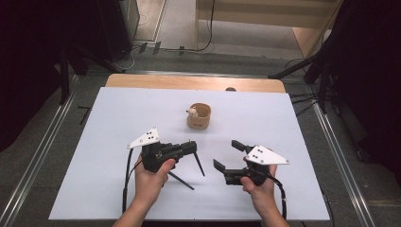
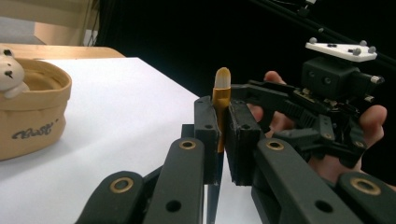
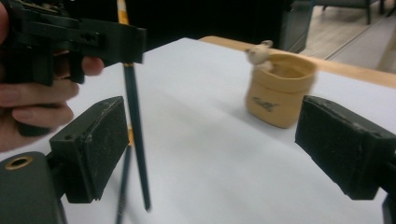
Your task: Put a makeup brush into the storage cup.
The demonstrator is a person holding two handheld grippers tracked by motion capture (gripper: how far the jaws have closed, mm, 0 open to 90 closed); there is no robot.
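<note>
My left gripper (image 1: 193, 147) is shut on a dark green pencil (image 1: 199, 164). The pencil hangs slanted from its jaws, tip near the white tabletop. In the left gripper view the pencil (image 2: 220, 100) stands between the closed pads, its yellow end and eraser poking out above. A second pencil (image 1: 182, 181) lies flat on the table under that hand. My right gripper (image 1: 230, 155) is open, jaws wide apart and holding nothing. In the right gripper view the held pencil (image 3: 135, 121) hangs just beyond its left pad (image 3: 100, 149), apart from it.
A tan cup (image 1: 198, 116) with a small bear figure on its rim stands upright mid-table, beyond both grippers. The white board (image 1: 118, 118) covers a wooden table. Dark stands and cables flank the table on the floor.
</note>
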